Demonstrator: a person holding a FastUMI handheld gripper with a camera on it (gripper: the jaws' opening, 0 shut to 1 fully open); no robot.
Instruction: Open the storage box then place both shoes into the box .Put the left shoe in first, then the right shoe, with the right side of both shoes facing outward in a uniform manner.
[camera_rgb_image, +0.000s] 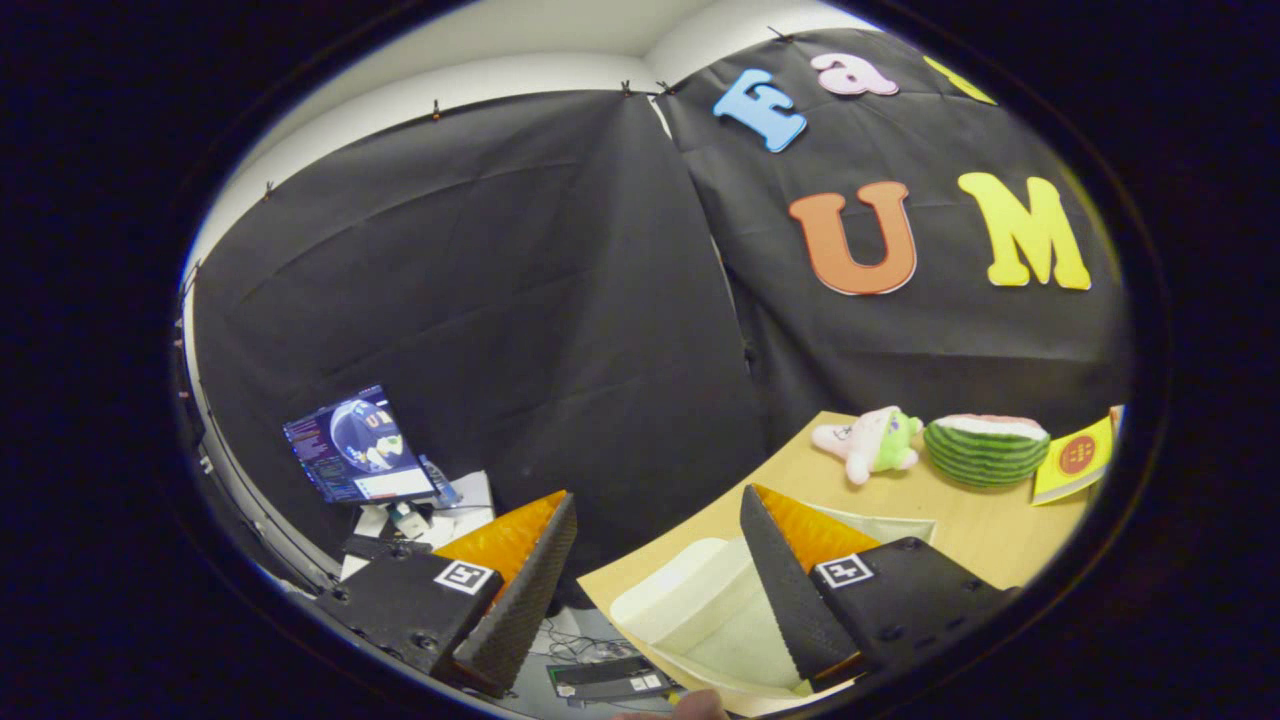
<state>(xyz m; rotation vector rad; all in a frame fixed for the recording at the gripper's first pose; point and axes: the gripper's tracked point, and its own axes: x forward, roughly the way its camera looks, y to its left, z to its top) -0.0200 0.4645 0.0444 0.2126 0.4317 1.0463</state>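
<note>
The gripper (655, 570) hangs empty with its fingers spread wide apart, tilted up toward the booth wall more than down at the work. Its right finger crosses in front of the storage box (700, 610), a pale, translucent plastic box sitting at the near corner of the surface (960, 520); its left finger hangs off the surface altogether, over the floor side.

The main risk, as I judge it, is the aim. The gripper points high and straddles the corner of the surface, so a reach from this pose could push the box toward the edge, or off it, instead of catching its lid. The smooth plastic also looks likely to slip under the finger pads if the lid is taken at an angle. Neither shoe can be made out here, so picking the left one first will call for a look around, and a hasty grab could get the order or the facing wrong.

I cannot tell whether the box lid is closed or partly up, since the finger hides much of it; what shows of the inside looks empty.

Toward the far edge of the surface lie a plush toy (870, 442), a watermelon-shaped toy (985, 450) and a yellow booklet (1075, 460). Off the surface, below the left finger, a laptop (360, 445) stands open amid papers.
</note>
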